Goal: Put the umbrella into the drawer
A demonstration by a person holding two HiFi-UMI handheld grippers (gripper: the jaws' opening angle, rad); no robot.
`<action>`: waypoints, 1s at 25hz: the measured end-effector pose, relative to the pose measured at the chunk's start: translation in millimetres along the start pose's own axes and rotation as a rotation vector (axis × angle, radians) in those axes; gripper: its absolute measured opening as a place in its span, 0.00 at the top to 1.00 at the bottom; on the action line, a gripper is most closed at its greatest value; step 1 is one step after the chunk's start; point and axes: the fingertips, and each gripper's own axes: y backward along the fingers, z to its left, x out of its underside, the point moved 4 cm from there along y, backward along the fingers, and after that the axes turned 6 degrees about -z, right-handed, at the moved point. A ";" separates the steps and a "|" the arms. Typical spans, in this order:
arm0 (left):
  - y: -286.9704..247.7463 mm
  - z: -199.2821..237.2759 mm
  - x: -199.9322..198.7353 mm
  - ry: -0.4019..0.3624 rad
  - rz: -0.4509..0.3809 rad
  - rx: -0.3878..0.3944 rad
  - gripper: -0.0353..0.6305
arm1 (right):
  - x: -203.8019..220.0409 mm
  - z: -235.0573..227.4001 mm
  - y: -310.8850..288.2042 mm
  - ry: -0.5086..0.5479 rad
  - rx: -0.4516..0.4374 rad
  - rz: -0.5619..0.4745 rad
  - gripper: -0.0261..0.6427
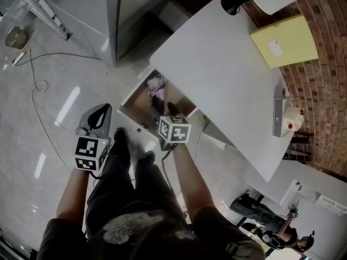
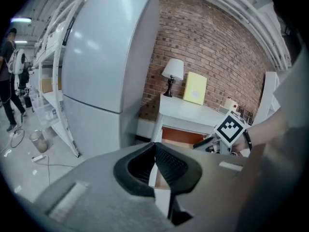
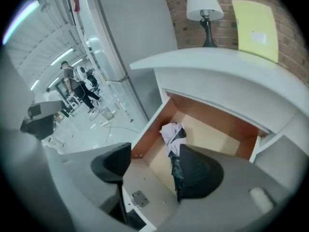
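Note:
The umbrella (image 3: 172, 138), a folded bundle of pale lilac and black cloth, lies inside the open wooden drawer (image 3: 216, 135) under the white desk (image 3: 227, 69). My right gripper (image 3: 153, 153) hangs above the drawer's front part, open, with nothing between its fingers; its right finger hides the umbrella's lower end. In the head view the umbrella (image 1: 157, 85) shows in the drawer (image 1: 140, 99), beyond the right gripper (image 1: 171, 111). My left gripper (image 1: 101, 112) is over the floor to the drawer's left. In its own view the left gripper (image 2: 154, 148) is shut and empty.
A lamp (image 1: 234, 3) and a yellow folder (image 1: 284, 40) sit on the desk by the brick wall. A tall grey cabinet (image 2: 104, 66) stands left of the desk. Cables (image 1: 37, 85) trail on the floor. People stand in the background (image 3: 72, 83).

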 end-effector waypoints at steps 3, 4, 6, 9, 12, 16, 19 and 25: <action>10.7 -1.4 -18.8 -0.008 -0.034 -0.028 0.93 | -15.4 15.5 20.4 0.034 -0.043 -0.042 0.49; 14.1 -4.8 -24.0 -0.004 -0.046 -0.037 0.93 | -19.8 18.9 27.6 0.056 -0.058 -0.052 0.49; 19.4 -15.0 -34.0 -0.007 -0.068 -0.052 0.93 | -29.3 24.1 43.1 0.106 -0.085 -0.080 0.49; 30.1 -36.8 -47.4 -0.027 -0.105 -0.063 0.93 | -39.1 28.7 73.6 0.147 -0.106 -0.147 0.51; 45.3 -59.0 -55.3 -0.043 -0.133 -0.068 0.93 | -44.9 32.9 105.5 0.139 -0.126 -0.217 0.51; 68.2 -86.3 -57.5 -0.043 -0.144 -0.065 0.93 | -48.8 40.6 145.7 0.142 -0.147 -0.295 0.55; 83.1 -102.4 -62.4 -0.073 -0.176 -0.058 0.93 | -49.3 48.0 170.5 0.146 -0.163 -0.334 0.55; 109.9 -151.0 -78.2 -0.126 -0.213 -0.036 0.93 | -47.1 42.5 223.2 0.162 -0.152 -0.406 0.71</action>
